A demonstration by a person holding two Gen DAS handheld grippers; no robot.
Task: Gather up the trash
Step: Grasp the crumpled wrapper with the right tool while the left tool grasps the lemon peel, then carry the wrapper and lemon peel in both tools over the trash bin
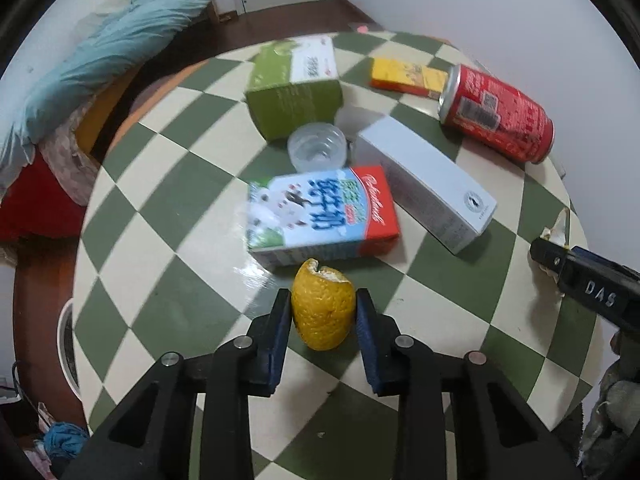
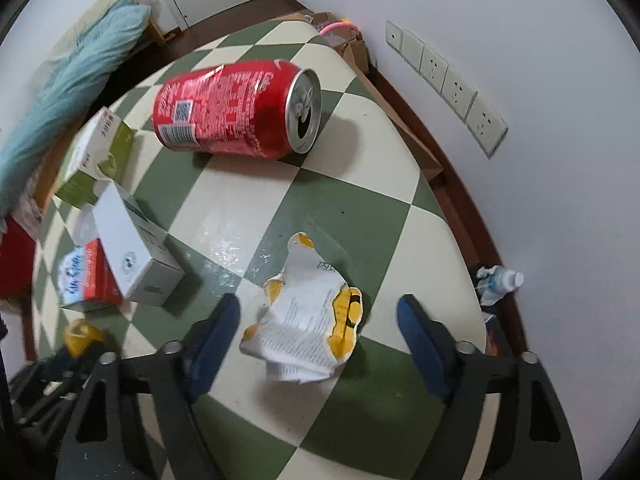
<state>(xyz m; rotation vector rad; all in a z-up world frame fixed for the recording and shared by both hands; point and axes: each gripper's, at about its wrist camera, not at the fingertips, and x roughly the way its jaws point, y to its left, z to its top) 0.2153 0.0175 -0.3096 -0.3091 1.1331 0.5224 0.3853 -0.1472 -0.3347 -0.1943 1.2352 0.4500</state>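
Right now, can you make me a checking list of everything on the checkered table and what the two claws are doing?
Surface: round table with green and cream checks, shiny in spots.
Job's things: yellow peel; crumpled wrapper; red can lying on its side.
Clutter: milk carton, white box, green box, clear cup, yellow packet, all on the table.
Grippers: left claw shut on the peel; right claw open, one finger each side of the wrapper, not touching.
Cables: nothing seen.
Surroundings: wall sockets, blue bedding, small bottle on the floor.
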